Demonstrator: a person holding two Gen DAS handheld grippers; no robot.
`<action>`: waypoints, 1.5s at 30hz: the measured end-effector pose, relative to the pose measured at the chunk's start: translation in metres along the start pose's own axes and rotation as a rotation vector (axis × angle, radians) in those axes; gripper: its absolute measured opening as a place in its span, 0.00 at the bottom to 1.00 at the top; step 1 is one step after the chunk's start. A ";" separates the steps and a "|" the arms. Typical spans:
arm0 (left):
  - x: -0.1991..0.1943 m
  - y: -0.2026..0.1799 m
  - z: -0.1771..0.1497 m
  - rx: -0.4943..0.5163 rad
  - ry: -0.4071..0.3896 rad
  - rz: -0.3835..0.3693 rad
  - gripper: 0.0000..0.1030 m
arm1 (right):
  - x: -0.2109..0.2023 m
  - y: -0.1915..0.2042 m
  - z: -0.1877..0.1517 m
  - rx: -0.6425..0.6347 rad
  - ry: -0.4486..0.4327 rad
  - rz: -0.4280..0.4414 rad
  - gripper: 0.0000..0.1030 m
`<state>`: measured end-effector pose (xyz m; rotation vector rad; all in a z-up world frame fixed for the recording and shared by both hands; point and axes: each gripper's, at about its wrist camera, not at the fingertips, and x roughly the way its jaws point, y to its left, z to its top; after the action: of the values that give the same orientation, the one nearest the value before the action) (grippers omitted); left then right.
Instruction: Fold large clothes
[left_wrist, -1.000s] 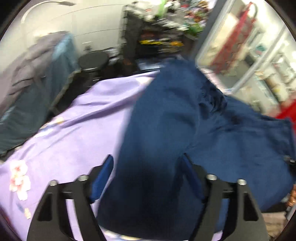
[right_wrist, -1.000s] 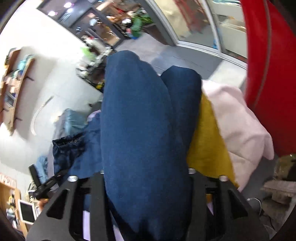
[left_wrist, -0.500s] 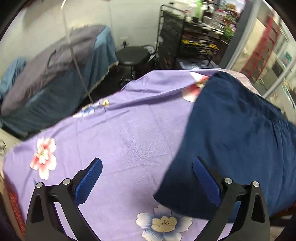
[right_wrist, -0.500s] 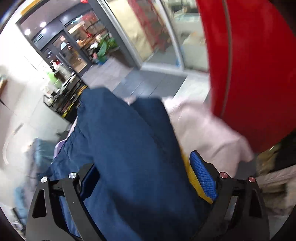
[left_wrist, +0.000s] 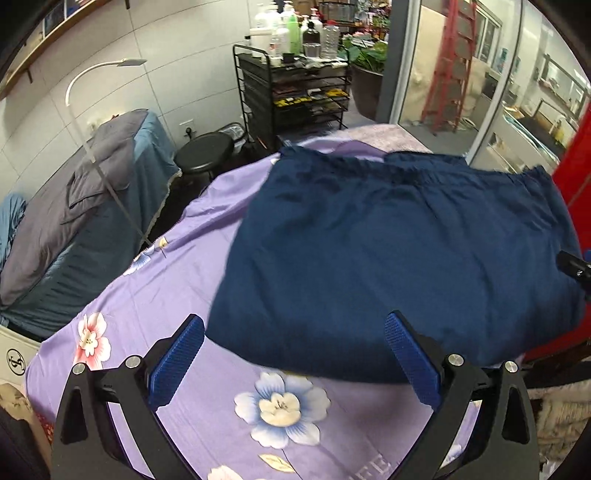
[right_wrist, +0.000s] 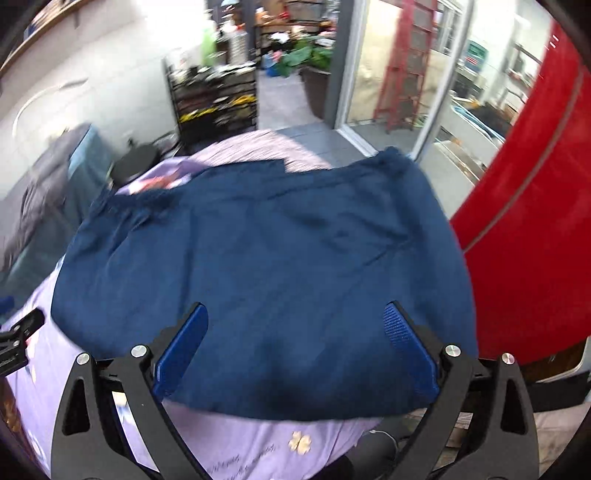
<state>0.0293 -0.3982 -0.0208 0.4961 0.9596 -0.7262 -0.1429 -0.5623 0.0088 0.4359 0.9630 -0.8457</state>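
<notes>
On purple floral sheet (left_wrist: 207, 280): folded navy garment (left_wrist: 388, 258), flat, released.

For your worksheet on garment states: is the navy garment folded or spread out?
Folded: the navy garment lies as a compact rectangle on the purple floral sheet, rounded fold nearest, gathered waistband farthest.

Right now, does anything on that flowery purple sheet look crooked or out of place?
Slightly. The folded navy garment lies askew, its right side hanging past the edge of the purple sheet, and its gathered far edge is rumpled. Nothing looks spilled or damaged.
</notes>
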 end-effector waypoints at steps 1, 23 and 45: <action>0.000 -0.006 -0.003 0.017 0.016 0.001 0.94 | -0.004 0.007 -0.003 -0.010 0.008 0.000 0.92; -0.012 -0.053 -0.028 0.144 0.085 -0.049 0.94 | -0.014 0.017 -0.048 -0.025 0.170 -0.041 0.92; -0.013 -0.055 -0.030 0.136 0.108 -0.022 0.94 | -0.013 0.027 -0.048 -0.086 0.166 -0.066 0.92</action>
<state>-0.0333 -0.4105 -0.0275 0.6496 1.0217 -0.7944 -0.1512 -0.5076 -0.0060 0.4068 1.1684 -0.8342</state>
